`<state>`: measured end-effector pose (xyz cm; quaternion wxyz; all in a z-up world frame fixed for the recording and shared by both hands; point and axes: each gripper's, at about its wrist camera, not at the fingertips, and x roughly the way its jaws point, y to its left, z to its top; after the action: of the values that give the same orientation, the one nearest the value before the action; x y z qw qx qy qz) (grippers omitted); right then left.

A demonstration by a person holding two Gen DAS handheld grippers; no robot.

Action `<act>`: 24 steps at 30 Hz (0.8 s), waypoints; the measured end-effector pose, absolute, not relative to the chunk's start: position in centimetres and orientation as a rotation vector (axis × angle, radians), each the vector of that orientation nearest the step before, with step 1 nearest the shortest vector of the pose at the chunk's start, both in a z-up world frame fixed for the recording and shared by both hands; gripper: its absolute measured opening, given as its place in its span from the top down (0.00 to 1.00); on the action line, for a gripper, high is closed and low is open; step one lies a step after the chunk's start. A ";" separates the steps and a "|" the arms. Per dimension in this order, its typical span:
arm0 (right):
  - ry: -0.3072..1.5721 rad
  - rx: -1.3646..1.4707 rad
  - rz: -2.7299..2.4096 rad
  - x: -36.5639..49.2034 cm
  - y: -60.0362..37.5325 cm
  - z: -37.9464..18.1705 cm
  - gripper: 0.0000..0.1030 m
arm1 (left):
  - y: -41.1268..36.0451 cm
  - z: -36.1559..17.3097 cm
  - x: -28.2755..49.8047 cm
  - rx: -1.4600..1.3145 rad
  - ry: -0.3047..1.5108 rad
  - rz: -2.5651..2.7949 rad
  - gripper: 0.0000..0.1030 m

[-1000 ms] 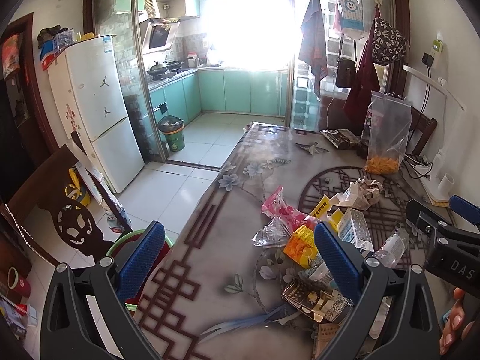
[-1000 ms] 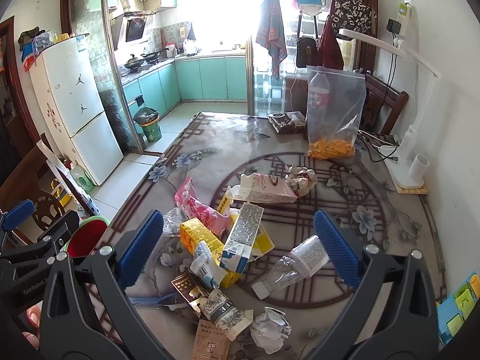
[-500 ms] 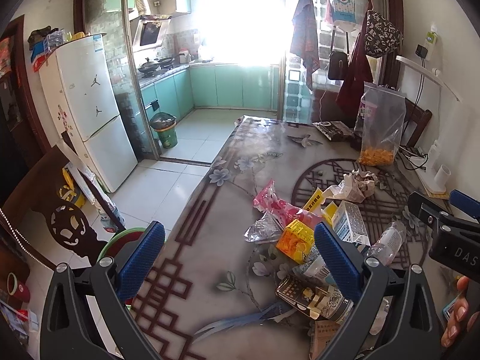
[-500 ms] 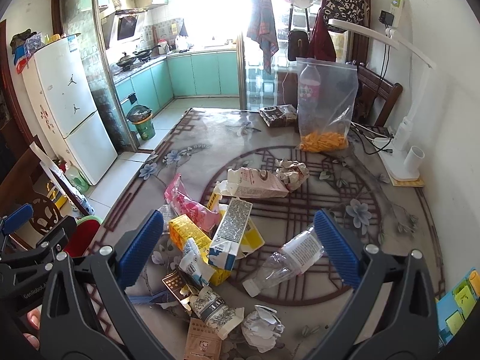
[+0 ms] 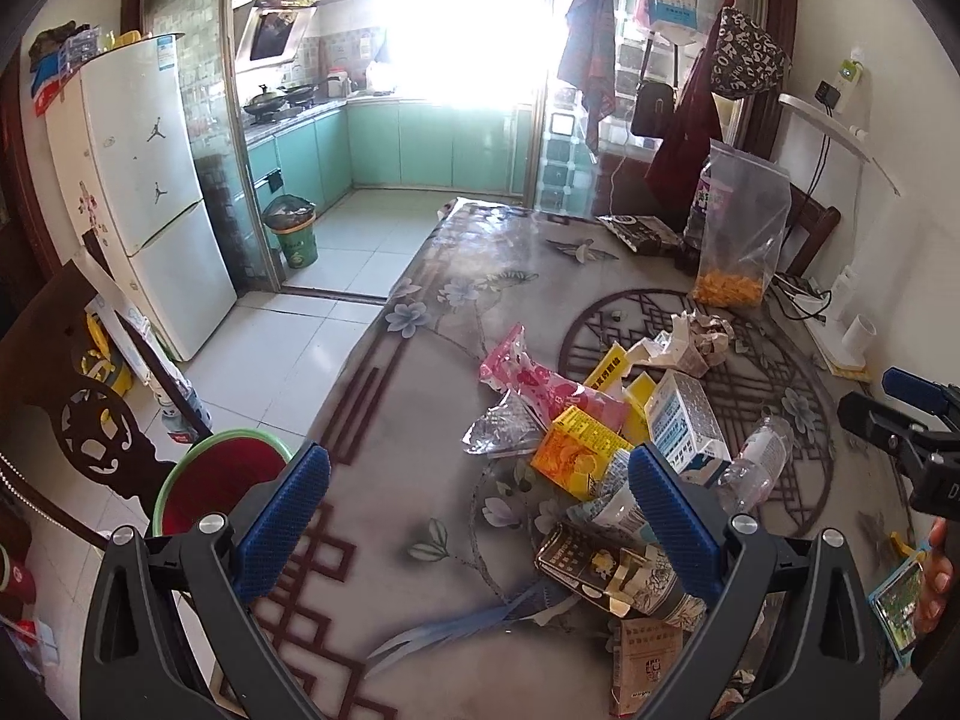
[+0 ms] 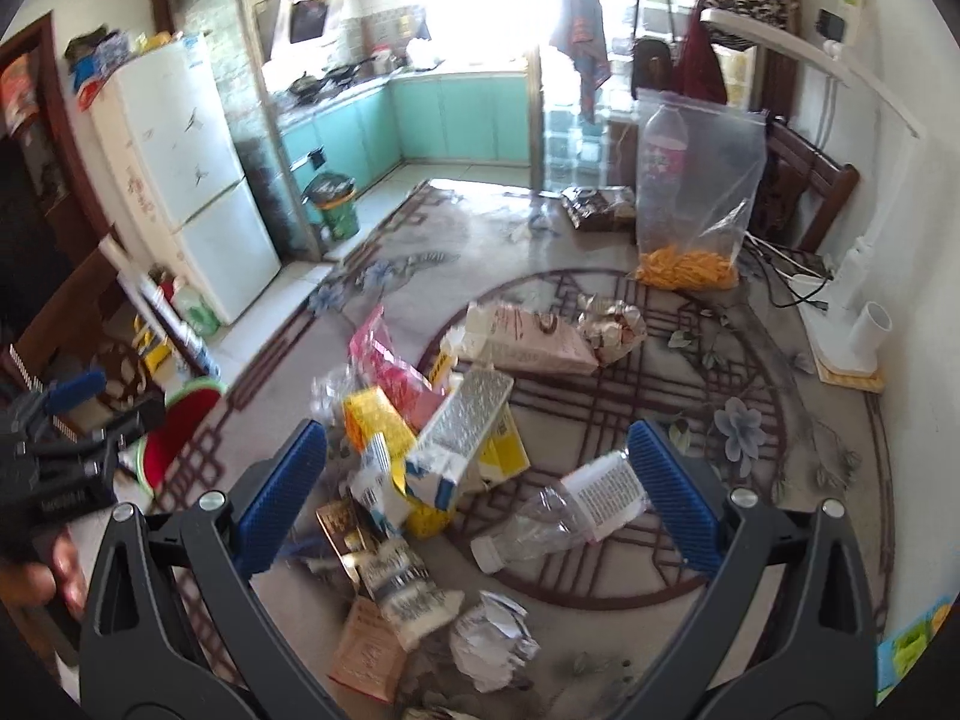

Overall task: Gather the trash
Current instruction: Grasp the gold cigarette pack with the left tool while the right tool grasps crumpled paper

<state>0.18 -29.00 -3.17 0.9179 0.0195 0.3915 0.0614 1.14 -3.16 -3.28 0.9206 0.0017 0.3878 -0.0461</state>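
Observation:
A heap of trash lies on the patterned table: a pink wrapper, an orange carton, a blue-and-white milk carton, a crushed clear bottle and crumpled paper. My left gripper hovers open over the table's left part, the heap by its right finger. In the right wrist view the milk carton and the clear bottle lie between the wide-open fingers of my right gripper. Nothing is held by either one.
A red basin with a green rim stands on the floor left of the table. A clear bag with orange pieces stands at the far right, near a white lamp base and cables. A fridge and a green bin are beyond.
Both views have shifted slightly; the right gripper has swung a little, blurring its view, and sits closer over the cartons and bottle. Nothing was picked up.

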 end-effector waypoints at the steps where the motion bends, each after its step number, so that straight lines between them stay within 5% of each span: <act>1: 0.845 0.016 0.145 -0.1 -29.2 -4.2 0.04 | -3.3 -3.6 1.2 0.011 0.812 -0.102 0.08; 7: 1.142 -0.112 0.283 -4.9 -29.0 -11.3 0.05 | -4.0 -5.2 1.7 0.001 0.888 -0.199 0.08; 13: 1.375 0.004 0.294 -9.4 -29.7 -18.0 0.17 | -7.4 -8.3 1.6 0.009 1.016 -0.406 0.08; 17: 1.445 0.121 0.300 -10.5 -29.6 -21.1 0.56 | -9.8 -11.5 1.4 0.002 1.155 -0.486 0.17; 20: 1.438 0.209 0.311 -10.7 -30.2 -21.2 0.68 | -10.9 -13.2 0.7 0.018 1.218 -0.514 0.21; 24: 1.333 0.183 0.200 -9.3 -32.8 -18.4 0.70 | -12.3 -15.9 -0.6 0.056 1.351 -0.596 0.20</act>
<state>-9.28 -32.84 -18.40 0.7774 0.0846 0.6163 0.0926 -0.62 -12.34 -15.86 0.7391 0.0257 0.6159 -0.2715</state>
